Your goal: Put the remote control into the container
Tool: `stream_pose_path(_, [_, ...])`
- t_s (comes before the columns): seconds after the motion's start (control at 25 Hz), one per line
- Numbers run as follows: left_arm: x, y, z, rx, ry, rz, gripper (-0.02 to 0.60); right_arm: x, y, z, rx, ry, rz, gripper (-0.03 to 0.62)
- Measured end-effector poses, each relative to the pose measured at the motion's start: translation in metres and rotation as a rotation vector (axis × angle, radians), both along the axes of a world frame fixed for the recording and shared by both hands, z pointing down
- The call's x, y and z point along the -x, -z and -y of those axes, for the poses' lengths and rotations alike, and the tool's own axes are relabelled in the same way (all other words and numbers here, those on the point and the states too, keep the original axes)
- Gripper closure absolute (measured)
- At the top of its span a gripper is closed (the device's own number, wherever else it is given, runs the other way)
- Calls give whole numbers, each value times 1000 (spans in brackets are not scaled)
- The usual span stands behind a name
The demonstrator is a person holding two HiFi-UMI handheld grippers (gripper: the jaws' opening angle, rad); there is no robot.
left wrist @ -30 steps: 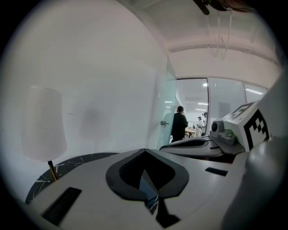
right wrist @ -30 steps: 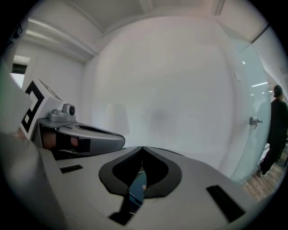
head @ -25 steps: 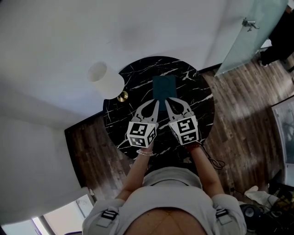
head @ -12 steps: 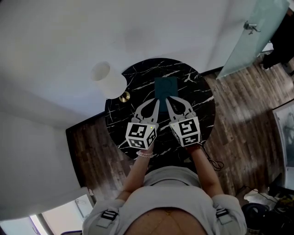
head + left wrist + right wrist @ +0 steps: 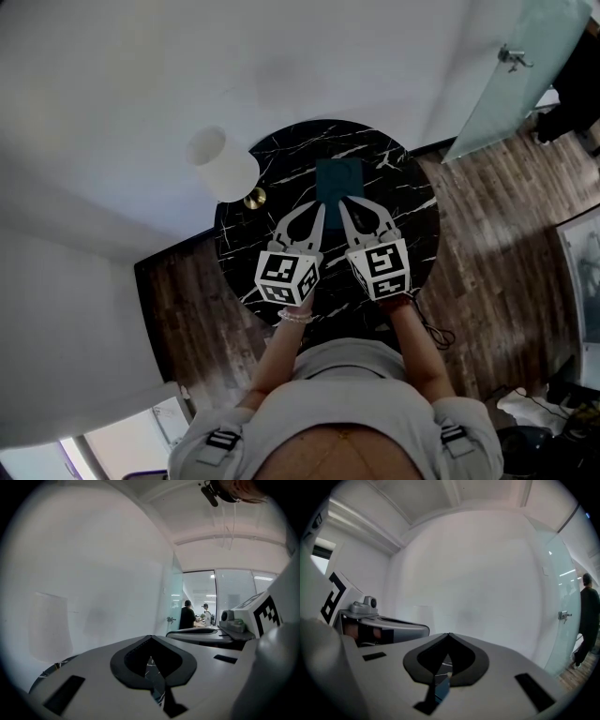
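Our left claw and right claw are clenched empty; we should locate the remote before nearing the container at twelve o'clock.

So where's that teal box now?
Head view: the teal box sits at the far side of the black table, just beyond the left gripper and right gripper.

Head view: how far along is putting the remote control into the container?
Done: possibly the placing. No remote lies on the table, but the inside of the teal container is too dark to confirm. In hand: nothing. The left claw and right claw are shut and empty at the container's near edge. Left: probably only pulling away.
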State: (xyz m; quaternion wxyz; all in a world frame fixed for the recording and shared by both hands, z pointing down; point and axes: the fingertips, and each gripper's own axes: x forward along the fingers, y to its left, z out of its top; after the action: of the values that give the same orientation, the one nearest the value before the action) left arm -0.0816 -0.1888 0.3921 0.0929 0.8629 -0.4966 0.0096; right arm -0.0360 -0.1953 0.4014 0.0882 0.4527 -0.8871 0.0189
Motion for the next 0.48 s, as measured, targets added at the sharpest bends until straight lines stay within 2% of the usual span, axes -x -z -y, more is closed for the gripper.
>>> stream_pose_path(0.48, [2, -1, 2, 1, -1, 8, 575, 3, 0, 0, 2, 3, -3, 583])
